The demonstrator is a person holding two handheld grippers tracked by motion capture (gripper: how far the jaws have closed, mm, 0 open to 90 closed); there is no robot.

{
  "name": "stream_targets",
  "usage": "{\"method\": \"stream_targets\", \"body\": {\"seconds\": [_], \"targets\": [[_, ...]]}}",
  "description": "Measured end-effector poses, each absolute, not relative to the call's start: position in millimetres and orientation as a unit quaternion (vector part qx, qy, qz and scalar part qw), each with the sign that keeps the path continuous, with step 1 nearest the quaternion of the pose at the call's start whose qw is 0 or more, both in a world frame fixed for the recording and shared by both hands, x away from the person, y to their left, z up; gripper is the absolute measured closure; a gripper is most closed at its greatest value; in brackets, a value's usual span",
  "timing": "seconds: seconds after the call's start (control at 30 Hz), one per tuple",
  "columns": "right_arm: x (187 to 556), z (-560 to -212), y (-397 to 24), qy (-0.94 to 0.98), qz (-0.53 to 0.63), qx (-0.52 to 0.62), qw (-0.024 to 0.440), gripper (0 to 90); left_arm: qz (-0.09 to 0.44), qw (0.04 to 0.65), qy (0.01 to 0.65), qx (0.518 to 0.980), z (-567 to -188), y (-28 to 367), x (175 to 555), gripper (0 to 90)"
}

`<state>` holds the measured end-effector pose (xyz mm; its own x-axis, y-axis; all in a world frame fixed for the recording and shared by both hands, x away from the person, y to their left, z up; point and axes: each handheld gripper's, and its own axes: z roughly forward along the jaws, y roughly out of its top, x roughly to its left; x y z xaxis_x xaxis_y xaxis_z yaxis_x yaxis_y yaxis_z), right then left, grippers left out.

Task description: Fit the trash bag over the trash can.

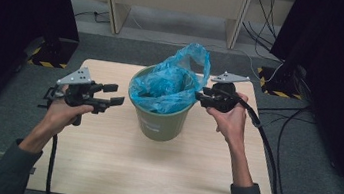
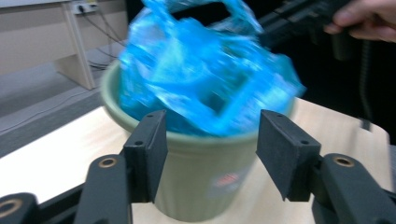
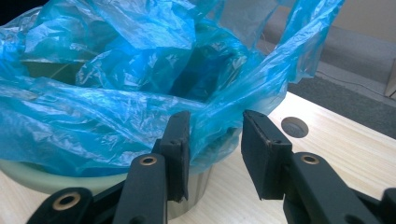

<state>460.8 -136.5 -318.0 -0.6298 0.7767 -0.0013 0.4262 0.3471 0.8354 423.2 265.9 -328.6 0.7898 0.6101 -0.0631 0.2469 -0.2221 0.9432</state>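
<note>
Lining the bin (image 1: 162, 121) with the blue bag (image 1: 169, 84) was the step in hand, the bin standing mid-counter (image 1: 115, 165) toward its far edge. The left claw (image 1: 112, 95) hung half open and empty beside it; the right claw (image 3: 212, 140) straddled bag film at the rim, pads apart. Next, probably, pinching that film and folding it over the rim.

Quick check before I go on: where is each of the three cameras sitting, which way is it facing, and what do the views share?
High view: above the person's side, facing forward and down on the table; both forearms, left gripper, right gripper.
Left gripper view: rides the left gripper, facing the green bin side-on; the other hand beyond.
Right gripper view: rides the right gripper, at the bin rim, jaws around the blue bag.
Shared: bin and bag.
</note>
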Motion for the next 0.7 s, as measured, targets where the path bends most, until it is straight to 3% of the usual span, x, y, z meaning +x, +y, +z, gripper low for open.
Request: {"method": "stream_targets", "body": {"seconds": [0.33,0.57,0.7], "targets": [[463.6,-307.3,-141.6,0.782,0.432,0.395,0.214,47.4,0.162,0.536,0.314,0.767,-309.7,241.9,480.4,34.1],[471.5,-300.6,-148.6,0.761,0.446,0.420,0.215,37.4,0.119,0.530,0.314,0.779,-313.2,210.8,503.4,30.6],[483.7,-299.7,-149.0,0.750,0.451,0.438,0.204,36.2,0.104,0.534,0.309,0.780,-314.3,196.8,506.8,30.4]]}}
